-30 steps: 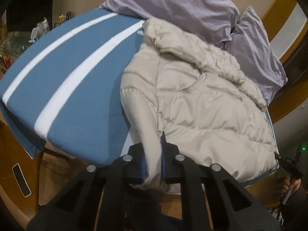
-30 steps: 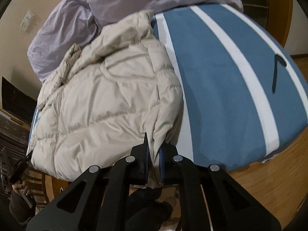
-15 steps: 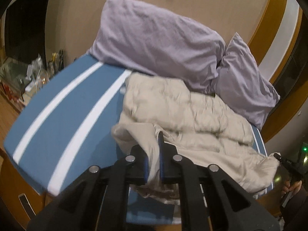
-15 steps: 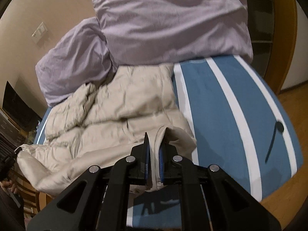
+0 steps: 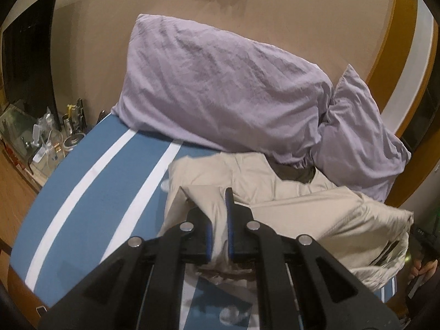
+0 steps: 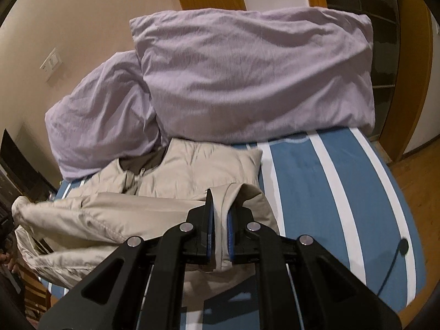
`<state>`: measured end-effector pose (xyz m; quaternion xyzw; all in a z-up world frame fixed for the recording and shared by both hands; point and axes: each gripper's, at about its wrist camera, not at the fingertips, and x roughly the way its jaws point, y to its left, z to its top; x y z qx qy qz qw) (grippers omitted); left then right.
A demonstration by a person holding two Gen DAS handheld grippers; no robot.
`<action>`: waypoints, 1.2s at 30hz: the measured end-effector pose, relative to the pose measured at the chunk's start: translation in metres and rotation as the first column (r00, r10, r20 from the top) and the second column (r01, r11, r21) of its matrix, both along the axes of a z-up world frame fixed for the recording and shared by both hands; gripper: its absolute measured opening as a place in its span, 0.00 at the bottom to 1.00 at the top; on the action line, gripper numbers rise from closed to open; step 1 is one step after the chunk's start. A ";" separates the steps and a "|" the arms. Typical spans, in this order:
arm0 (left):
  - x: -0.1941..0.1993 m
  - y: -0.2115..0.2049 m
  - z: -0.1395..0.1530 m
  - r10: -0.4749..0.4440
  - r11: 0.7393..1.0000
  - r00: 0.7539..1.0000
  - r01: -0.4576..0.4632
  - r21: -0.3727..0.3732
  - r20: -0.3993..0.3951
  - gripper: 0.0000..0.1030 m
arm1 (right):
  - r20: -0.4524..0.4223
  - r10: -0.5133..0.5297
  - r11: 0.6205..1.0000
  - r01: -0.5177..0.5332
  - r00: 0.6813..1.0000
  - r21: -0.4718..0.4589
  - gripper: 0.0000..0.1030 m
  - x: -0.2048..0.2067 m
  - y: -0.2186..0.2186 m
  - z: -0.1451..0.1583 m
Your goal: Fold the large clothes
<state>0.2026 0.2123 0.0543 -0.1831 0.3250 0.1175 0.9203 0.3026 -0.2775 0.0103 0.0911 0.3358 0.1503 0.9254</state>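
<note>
A beige puffer jacket (image 5: 316, 214) lies on a blue bed with white stripes (image 5: 90, 192), its far part near the pillows. My left gripper (image 5: 217, 206) is shut on one near corner of the jacket's hem and holds it lifted over the jacket body. In the right wrist view the jacket (image 6: 170, 181) shows again on the bed (image 6: 343, 192). My right gripper (image 6: 218, 206) is shut on the other hem corner, also raised. The lower half of the jacket hangs doubled over toward the collar.
Two lilac pillows (image 5: 220, 88) (image 5: 360, 137) lean on the wall at the head of the bed. A cluttered side table (image 5: 46, 143) stands left of the bed. A black cable (image 6: 396, 258) lies on the bed's right edge. Wood floor (image 6: 423, 181) lies right.
Both grippers have lifted the jacket's hem off the near bed edge and carried it forward toward the pillows, doubling the jacket over. Both stayed shut on the fabric.
</note>
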 end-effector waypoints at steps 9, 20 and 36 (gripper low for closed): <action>0.072 0.020 0.016 -0.010 1.000 1.000 0.010 0.000 0.020 0.08 | 0.033 -0.037 0.999 0.037 0.999 0.001 0.08 0.064 0.021 0.018; 0.158 0.039 -0.031 -0.004 1.000 0.996 0.004 -0.005 -0.091 0.08 | -0.056 -0.102 0.995 0.101 0.993 -0.018 0.08 0.131 0.044 -0.034; 0.226 0.062 -0.111 0.038 0.994 0.970 -0.061 -0.093 -0.240 0.16 | -0.299 -0.179 0.973 0.213 0.937 0.085 0.34 0.192 0.035 -0.089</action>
